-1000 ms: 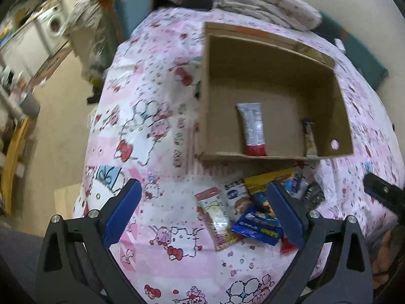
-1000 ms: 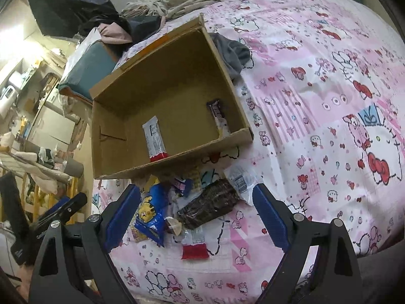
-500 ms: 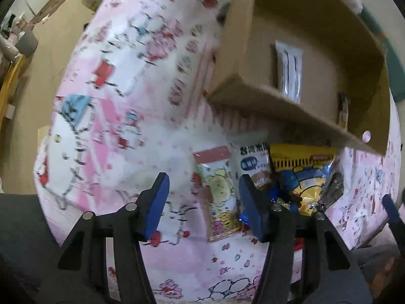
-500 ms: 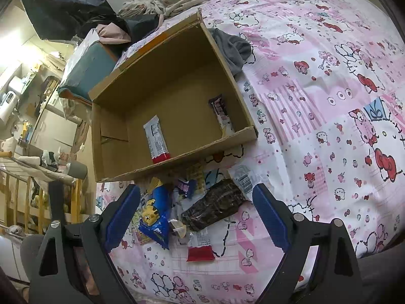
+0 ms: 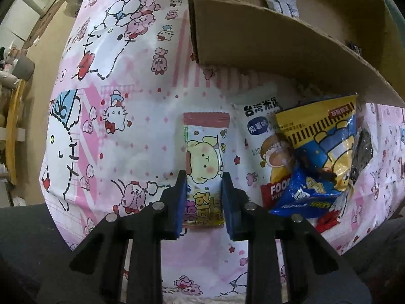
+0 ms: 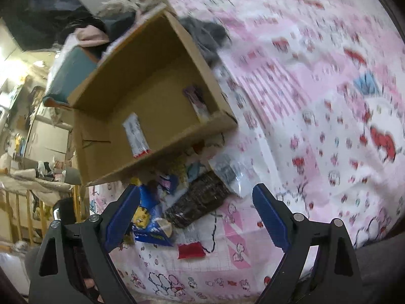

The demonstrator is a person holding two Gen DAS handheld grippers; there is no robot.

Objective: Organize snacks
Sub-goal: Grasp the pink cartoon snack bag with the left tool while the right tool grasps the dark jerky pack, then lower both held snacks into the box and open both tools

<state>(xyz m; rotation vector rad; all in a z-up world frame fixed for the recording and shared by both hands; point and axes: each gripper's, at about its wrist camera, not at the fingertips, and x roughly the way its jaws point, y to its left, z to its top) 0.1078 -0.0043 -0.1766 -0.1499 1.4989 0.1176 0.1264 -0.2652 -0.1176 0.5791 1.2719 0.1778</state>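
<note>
My left gripper (image 5: 203,177) is shut on the lower half of a puppy-print snack packet (image 5: 203,152) that lies on the pink bedsheet. To its right lies a pile of snacks: a white packet (image 5: 260,124), a yellow and blue bag (image 5: 321,136) and a blue pack (image 5: 303,192). The cardboard box (image 5: 265,35) stands just behind, holding a white packet (image 5: 279,2). My right gripper (image 6: 196,201) is open above the pile, over a dark packet (image 6: 200,202) and a blue pack (image 6: 149,217). The box (image 6: 162,149) holds two packets (image 6: 135,134).
A red-ended wrapper (image 6: 191,249) lies near the bed's front edge. Grey clothing (image 6: 207,35) lies right of the box, a teal case (image 6: 68,76) and bedding behind it. The bed edge and floor (image 5: 43,58) are at left, with a wooden rail (image 6: 30,212).
My left gripper dropped toward the bed and closed from wide open onto the puppy-print packet. My right gripper stayed open and moved slightly; its view is now blurred.
</note>
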